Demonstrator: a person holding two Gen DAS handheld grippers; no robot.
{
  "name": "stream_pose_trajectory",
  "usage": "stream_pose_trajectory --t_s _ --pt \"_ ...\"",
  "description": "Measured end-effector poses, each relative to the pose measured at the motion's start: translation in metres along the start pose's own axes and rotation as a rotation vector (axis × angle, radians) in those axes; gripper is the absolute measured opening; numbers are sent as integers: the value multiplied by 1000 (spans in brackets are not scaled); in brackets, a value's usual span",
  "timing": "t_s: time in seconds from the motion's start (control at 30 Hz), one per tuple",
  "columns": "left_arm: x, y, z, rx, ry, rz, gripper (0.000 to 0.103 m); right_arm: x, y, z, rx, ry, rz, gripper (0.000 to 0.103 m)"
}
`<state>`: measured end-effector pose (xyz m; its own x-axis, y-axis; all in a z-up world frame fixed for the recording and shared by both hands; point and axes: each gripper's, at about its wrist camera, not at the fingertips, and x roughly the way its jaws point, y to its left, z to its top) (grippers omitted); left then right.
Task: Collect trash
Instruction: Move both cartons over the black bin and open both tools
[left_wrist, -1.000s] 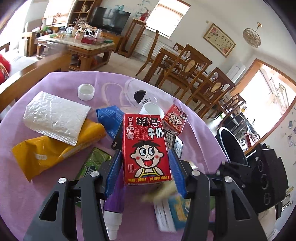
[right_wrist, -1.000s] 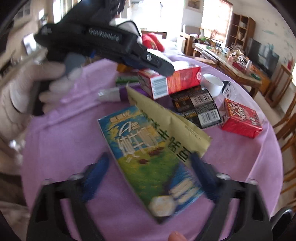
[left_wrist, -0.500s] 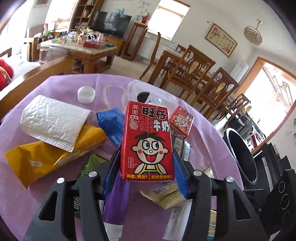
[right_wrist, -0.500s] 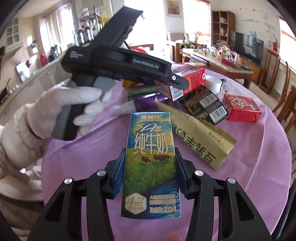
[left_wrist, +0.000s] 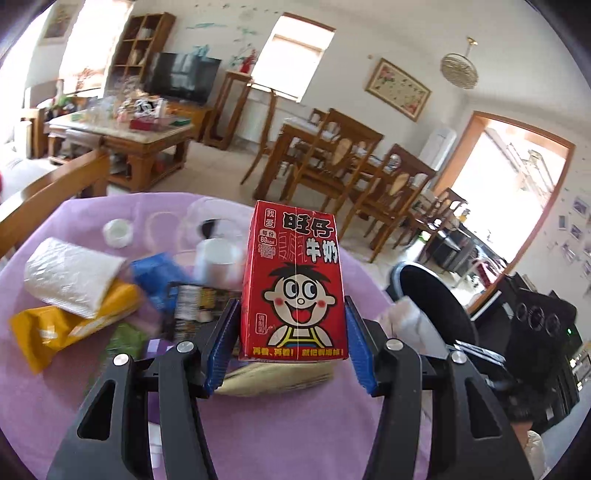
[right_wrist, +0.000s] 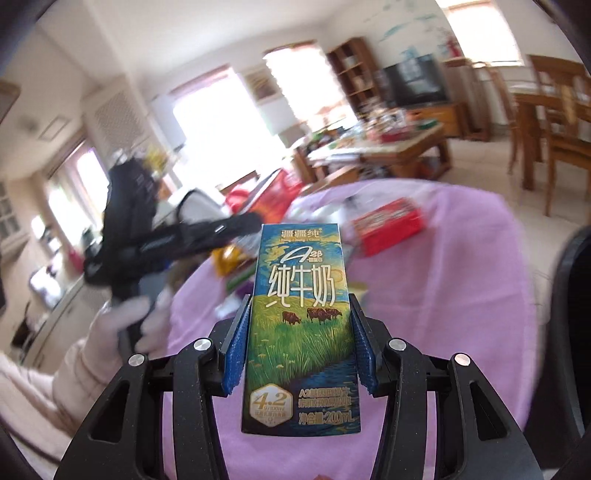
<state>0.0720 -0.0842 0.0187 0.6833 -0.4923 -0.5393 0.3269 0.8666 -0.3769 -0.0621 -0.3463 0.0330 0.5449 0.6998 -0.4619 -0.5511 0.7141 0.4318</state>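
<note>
My left gripper (left_wrist: 291, 343) is shut on a red milk carton (left_wrist: 295, 284) with a cartoon face, held upright above the purple table (left_wrist: 295, 424). My right gripper (right_wrist: 299, 347) is shut on a blue-green milk carton (right_wrist: 301, 317), also lifted over the table (right_wrist: 443, 314). A black trash bin (left_wrist: 436, 306) stands past the table's right edge; its rim shows at the right edge of the right wrist view (right_wrist: 569, 295). The left gripper's body and the gloved hand (right_wrist: 125, 321) show in the right wrist view.
On the table lie a white padded envelope (left_wrist: 74, 277), a yellow pouch (left_wrist: 66, 325), a blue wrapper (left_wrist: 159, 273), a white cup (left_wrist: 216, 260), a white lid (left_wrist: 118, 232), a dark box (left_wrist: 192, 306) and a small red carton (right_wrist: 388, 225). Wooden chairs (left_wrist: 332, 162) stand beyond.
Both grippers have lifted their cartons higher and swung right, toward the bin side. The table trash has dropped lower in both views.
</note>
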Motion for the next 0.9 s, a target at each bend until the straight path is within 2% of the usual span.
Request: stream_pose_trajectory --t_s 0.23,0.37,0.5,0.67,0.9 --pt "35 -54 -2 43 36 -111 54 -75 -49 -2 124 -164 -177 49" --pt "68 -94 -5 70 77 -196 54 -125 -101 -9 307 -264 -323 49" --pt "106 -132 -10 80 126 -266 54 -166 -139 -20 415 -334 -473 49" --pt "148 -174 -21 114 186 -308 54 -188 -174 -38 488 -363 -556 49" --pt "178 -197 -36 146 228 -300 54 -183 -209 -61 569 -353 -576 49"
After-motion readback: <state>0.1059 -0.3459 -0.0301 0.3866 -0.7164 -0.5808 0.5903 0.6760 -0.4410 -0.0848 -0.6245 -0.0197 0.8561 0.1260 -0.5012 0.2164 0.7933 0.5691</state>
